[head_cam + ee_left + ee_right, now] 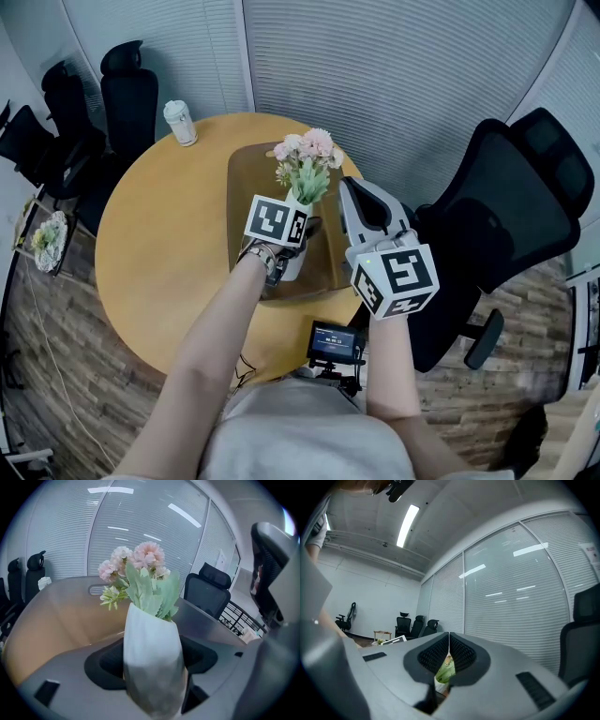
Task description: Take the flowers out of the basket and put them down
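The left tool [302, 239] held the flowers [305, 159] by their white wrap [292, 265]. In the left gripper view the wrap [152, 667] stood upright between the two jaws, filling the lower middle of the frame. The jaws were set wide around it, with the pads against its sides. The pink blooms and green leaves [140, 571] rose above the wrap into the centre of that frame.

In the head view the bunch sat at the middle of the frame, over the near half of the flat brown basket [246, 183]. The blooms leaned toward the top of the picture. Whether the wrap's base touched the basket could not be told.

The basket lay on the round wooden bench [159, 244]. A white bottle [179, 122] stood well apart from it at the bench's far left edge.

The right tool [350, 187] was just right of the flowers, beside them and not touching. In the right gripper view its jaws met at the tips with nothing gripped. Only a sliver of green leaf [446, 670] showed through the gap lower down.

A black office chair [525, 206] stood at the right of the frame. A small screen [335, 342] sat at the bench's near edge, in the lower centre of the frame.
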A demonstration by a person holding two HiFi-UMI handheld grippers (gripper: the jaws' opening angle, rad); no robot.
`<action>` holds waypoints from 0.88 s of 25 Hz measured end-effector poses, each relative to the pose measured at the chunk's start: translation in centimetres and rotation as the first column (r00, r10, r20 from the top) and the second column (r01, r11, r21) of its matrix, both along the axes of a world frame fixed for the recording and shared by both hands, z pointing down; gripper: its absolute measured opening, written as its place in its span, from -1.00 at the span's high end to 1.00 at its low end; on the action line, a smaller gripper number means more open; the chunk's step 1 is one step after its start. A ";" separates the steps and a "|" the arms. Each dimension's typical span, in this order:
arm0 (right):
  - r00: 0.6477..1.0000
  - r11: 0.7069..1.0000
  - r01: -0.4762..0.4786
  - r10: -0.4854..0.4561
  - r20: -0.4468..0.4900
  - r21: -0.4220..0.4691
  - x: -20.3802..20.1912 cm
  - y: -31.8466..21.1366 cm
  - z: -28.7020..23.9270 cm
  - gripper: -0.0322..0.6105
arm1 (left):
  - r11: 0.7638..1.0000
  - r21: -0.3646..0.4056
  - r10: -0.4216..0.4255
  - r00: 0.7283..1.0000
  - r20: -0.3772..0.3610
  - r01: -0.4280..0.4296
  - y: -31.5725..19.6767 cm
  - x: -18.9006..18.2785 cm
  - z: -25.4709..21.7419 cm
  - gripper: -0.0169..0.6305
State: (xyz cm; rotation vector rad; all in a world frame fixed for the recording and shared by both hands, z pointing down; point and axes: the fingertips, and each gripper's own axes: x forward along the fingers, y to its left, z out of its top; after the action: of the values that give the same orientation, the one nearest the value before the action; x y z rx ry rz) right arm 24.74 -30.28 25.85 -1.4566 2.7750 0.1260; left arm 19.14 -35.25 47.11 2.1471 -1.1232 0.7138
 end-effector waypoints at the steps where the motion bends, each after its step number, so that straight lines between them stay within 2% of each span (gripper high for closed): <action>1: 1.000 1.000 -0.001 0.001 -0.001 0.002 0.0 0.1 -0.1 0.82 | 1.000 0.008 -0.001 1.000 -0.007 0.001 0.0 0.1 -0.4 -0.13; 14: 1.000 1.000 -0.010 0.010 -0.012 0.025 -0.4 2.2 -1.3 0.82 | 0.992 0.123 0.004 0.997 -0.082 0.006 1.0 -0.2 -5.4 -0.13; 22: 1.000 0.999 -0.011 0.011 -0.009 0.035 -1.5 2.6 -2.0 0.82 | 0.990 0.137 -0.011 0.987 -0.161 0.033 1.5 -1.6 -7.1 -0.13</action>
State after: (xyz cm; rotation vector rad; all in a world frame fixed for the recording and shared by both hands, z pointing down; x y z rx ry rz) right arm 23.20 -27.68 23.88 -1.4671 2.7581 0.1811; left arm 17.59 -33.71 40.03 2.2598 -1.1381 0.4551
